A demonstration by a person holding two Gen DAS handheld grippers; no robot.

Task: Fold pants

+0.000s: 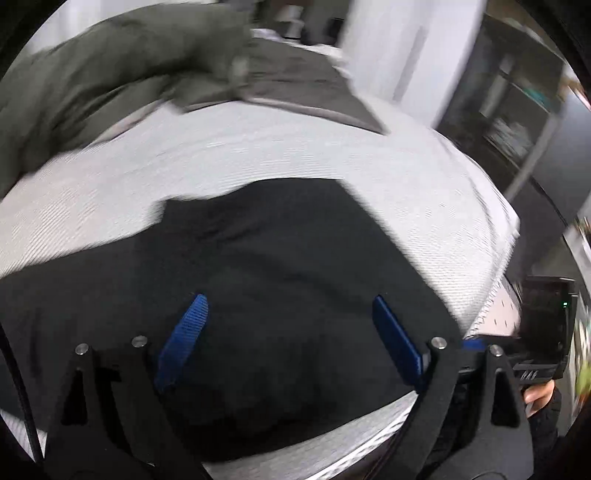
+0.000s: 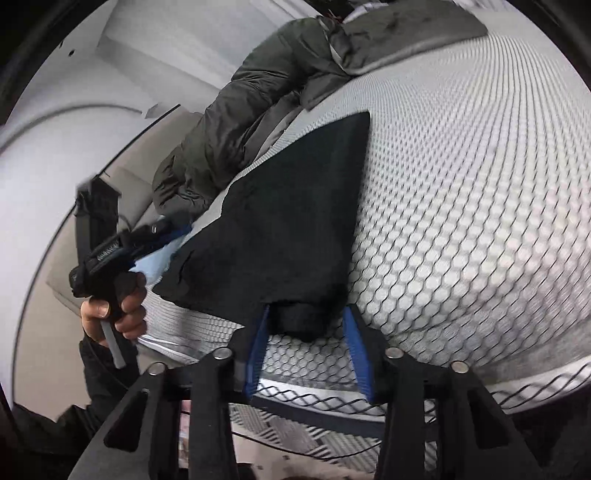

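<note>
Black pants [image 1: 280, 258] lie folded flat on a white hexagon-patterned mattress [image 1: 258, 155]. My left gripper [image 1: 290, 308] hovers over them, its blue pads [image 1: 192, 325] wide apart and holding nothing. In the right wrist view the pants [image 2: 280, 229] taper to a bunched near corner. That corner fills the gap between the blue pads [image 2: 258, 343] of my right gripper [image 2: 306, 314], which is shut on it. The left gripper [image 2: 173, 230], held by a hand [image 2: 122, 314], sits by the pants' left edge. The right gripper [image 1: 472, 345] shows at the left view's right edge.
A dark olive padded jacket [image 2: 229, 129] and a grey blanket [image 2: 406, 33] lie at the far end of the mattress [image 2: 480, 184]. The mattress edge drops off on the near side. White walls stand on the left, and dark shelving [image 1: 517, 110] stands beyond the bed.
</note>
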